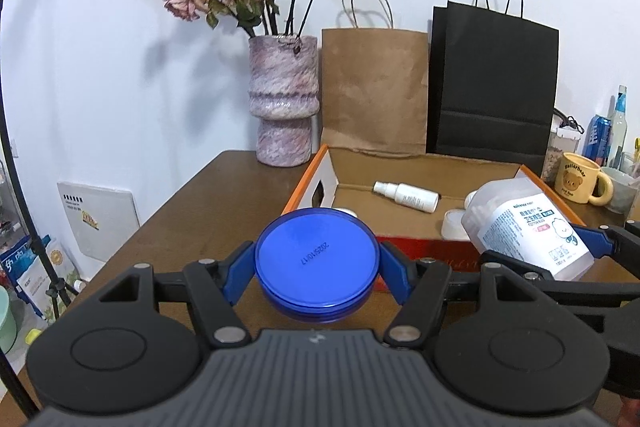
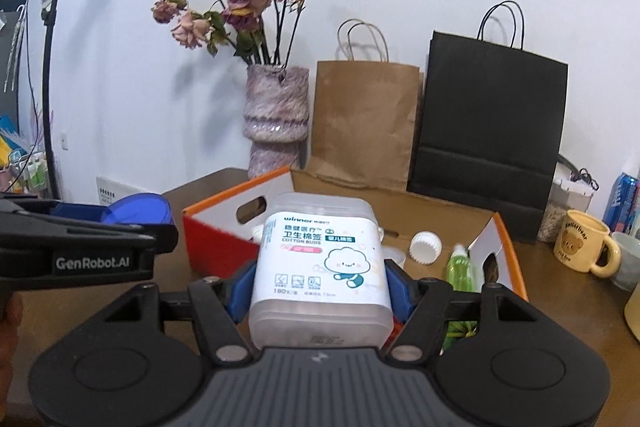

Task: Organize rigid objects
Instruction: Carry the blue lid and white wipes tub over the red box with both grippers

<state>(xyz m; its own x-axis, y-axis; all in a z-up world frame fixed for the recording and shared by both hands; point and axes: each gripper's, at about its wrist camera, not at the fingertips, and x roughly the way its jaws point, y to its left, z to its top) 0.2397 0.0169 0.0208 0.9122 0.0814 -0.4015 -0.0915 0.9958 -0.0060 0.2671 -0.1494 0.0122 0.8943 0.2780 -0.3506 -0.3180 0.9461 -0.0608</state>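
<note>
My left gripper (image 1: 317, 269) is shut on a round blue tin (image 1: 316, 261), held above the brown table just in front of the orange-edged cardboard box (image 1: 320, 163). My right gripper (image 2: 320, 285) is shut on a clear cotton-bud box (image 2: 322, 267) with a white label, held near the box's front wall; it also shows in the left wrist view (image 1: 528, 227). Inside the box lie a white spray bottle (image 1: 406, 195), a white ribbed cap (image 2: 426, 247) and a green bottle (image 2: 459, 267). The blue tin shows at the left of the right wrist view (image 2: 138, 207).
A pink vase (image 1: 284, 99) with dried roses, a brown paper bag (image 1: 374, 87) and a black paper bag (image 1: 494, 87) stand behind the box against the wall. A yellow bear mug (image 1: 582, 179), a blue can (image 1: 598, 139) and bottles stand at the right. The table edge (image 1: 176, 195) runs at left.
</note>
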